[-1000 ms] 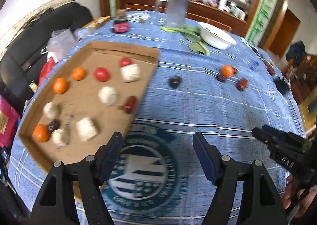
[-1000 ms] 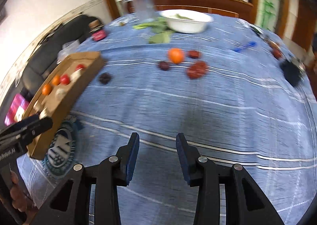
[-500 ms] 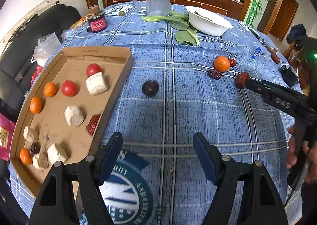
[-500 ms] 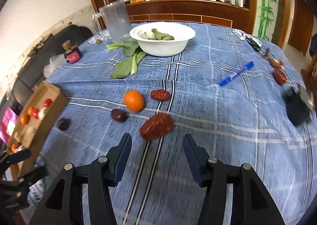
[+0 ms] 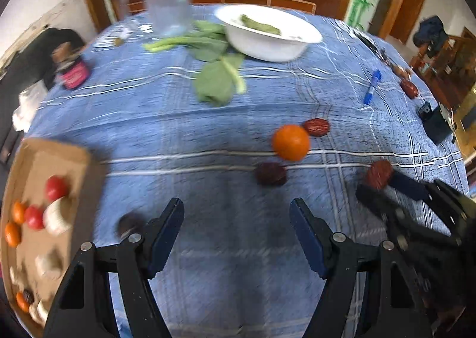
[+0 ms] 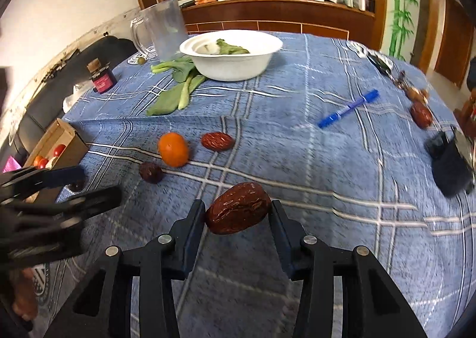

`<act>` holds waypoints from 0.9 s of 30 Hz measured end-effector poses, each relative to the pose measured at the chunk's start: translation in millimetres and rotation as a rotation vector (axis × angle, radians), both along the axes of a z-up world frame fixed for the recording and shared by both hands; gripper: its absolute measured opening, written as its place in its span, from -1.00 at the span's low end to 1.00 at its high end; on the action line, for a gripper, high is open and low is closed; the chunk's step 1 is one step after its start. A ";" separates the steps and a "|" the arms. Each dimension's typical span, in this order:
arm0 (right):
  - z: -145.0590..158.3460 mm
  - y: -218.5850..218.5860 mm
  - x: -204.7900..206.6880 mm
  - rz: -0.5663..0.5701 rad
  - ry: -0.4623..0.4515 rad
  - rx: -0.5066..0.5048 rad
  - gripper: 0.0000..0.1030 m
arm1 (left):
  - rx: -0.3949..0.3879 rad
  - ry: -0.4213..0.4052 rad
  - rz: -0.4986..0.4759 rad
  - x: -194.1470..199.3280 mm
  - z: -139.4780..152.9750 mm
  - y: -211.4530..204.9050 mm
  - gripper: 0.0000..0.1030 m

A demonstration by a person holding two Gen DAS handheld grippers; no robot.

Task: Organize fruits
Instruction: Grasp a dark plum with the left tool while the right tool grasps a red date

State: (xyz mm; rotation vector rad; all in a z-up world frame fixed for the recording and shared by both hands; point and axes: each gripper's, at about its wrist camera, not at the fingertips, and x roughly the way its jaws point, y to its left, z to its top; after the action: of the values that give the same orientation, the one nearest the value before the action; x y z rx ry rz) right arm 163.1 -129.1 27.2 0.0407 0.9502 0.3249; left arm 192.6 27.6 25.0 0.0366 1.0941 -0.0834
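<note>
A large red date [image 6: 238,207] lies on the blue cloth between the fingers of my right gripper [image 6: 238,213], which is open around it; small gaps show on both sides. In the left wrist view the same date [image 5: 378,174] sits at the right gripper's tips. An orange [image 6: 173,149], a red date [image 6: 217,141] and a dark date [image 6: 151,172] lie further left. My left gripper [image 5: 236,220] is open and empty, short of the dark date [image 5: 271,174] and orange [image 5: 291,142]. A cardboard tray [image 5: 74,156] at the left holds tomatoes, oranges and white pieces.
A white bowl [image 6: 232,67] with greens, loose leaves [image 6: 175,94], a glass jug [image 6: 160,30] and a small jar [image 6: 102,78] stand at the back. A blue pen [image 6: 348,108], another date [image 6: 421,114] and a black object [image 6: 450,164] lie at the right.
My right gripper has moved forward so the large red date now lies between its fingers. My left gripper has swung right, away from the tray, towards the orange and dates.
</note>
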 end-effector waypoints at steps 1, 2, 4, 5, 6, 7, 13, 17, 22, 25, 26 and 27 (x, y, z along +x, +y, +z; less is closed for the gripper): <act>0.0 -2.2 0.4 -0.002 0.006 0.010 -0.08 | 0.002 0.004 -0.007 5.2 -2.6 -4.2 0.41; -0.2 -6.7 -0.7 -0.008 0.015 0.026 -0.08 | -0.003 0.005 -0.015 9.5 -5.1 -7.4 0.41; -1.7 -10.6 -1.2 -0.002 0.034 0.058 -0.08 | -0.025 0.005 -0.028 20.5 -11.2 -12.5 0.38; -2.2 -12.7 -2.0 -0.006 0.037 0.068 -0.08 | -0.028 0.008 -0.030 24.9 -14.7 -13.6 0.31; -2.5 -13.9 -2.7 -0.007 0.039 0.071 -0.08 | -0.014 -0.015 -0.033 25.4 -14.5 -14.5 0.13; -2.7 -14.4 -3.7 -0.008 0.039 0.072 -0.08 | 0.009 -0.045 -0.049 24.3 -14.9 -15.6 -0.11; -4.0 -19.9 -9.2 -0.048 0.035 0.073 -0.08 | -0.067 -0.034 -0.065 14.3 -11.1 2.7 -0.50; -1.3 -21.3 -17.7 -0.071 0.035 0.084 -0.08 | -0.105 -0.036 -0.062 -9.0 -3.9 16.3 -0.50; 7.6 -17.7 -37.3 -0.074 0.012 0.070 -0.08 | -0.168 -0.045 -0.062 -48.1 9.8 32.3 -0.50; 12.7 -12.1 -53.7 -0.062 -0.006 0.040 -0.08 | -0.177 -0.056 -0.065 -69.9 17.6 38.3 -0.50; 14.8 -8.8 -61.4 -0.054 -0.015 0.024 -0.08 | -0.168 -0.063 -0.067 -78.1 19.8 39.3 -0.50; 15.8 -7.4 -65.0 -0.050 -0.020 0.016 -0.08 | -0.147 -0.073 -0.068 -88.4 21.8 39.6 -0.49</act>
State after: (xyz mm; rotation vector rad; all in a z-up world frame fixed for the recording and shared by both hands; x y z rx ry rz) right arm 98.1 -136.4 43.1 0.0759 0.9248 0.2866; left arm 104.2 67.3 46.8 -0.0550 1.0111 -0.2214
